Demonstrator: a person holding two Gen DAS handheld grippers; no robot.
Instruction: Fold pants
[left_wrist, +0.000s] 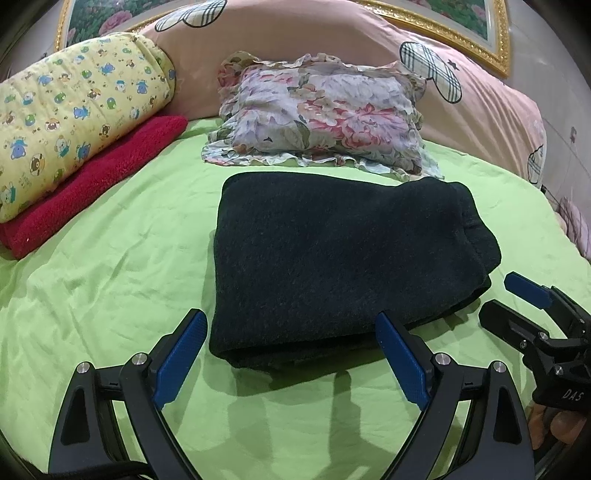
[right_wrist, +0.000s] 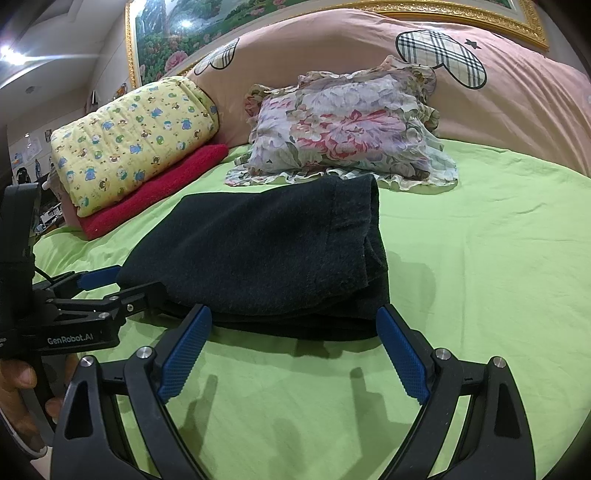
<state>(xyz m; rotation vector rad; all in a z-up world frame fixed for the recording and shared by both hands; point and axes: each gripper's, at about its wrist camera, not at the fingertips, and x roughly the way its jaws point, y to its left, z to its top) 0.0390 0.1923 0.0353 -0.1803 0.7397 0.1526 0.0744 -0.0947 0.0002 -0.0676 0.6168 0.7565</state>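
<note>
Pants (left_wrist: 340, 266), dark and folded into a thick rectangle, lie on the green bed sheet (left_wrist: 110, 266) just in front of a floral pillow (left_wrist: 321, 114); both grippers hover near the fold's front edge. Left gripper (left_wrist: 291, 354) and right gripper (right_wrist: 293, 350) have fingers spread wide, grasping nothing; a yellow quilt (left_wrist: 74, 107) rests on a red towel (left_wrist: 92, 192) at the left.

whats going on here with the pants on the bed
A person holds a two-finger gripper in each hand over a green sheet. The dark pants lie on it folded into a compact stack, in front of a floral pillow. The left gripper and right gripper both stand open at the near edge of the pants, holding nothing. The folding looks done or close to it.
</note>
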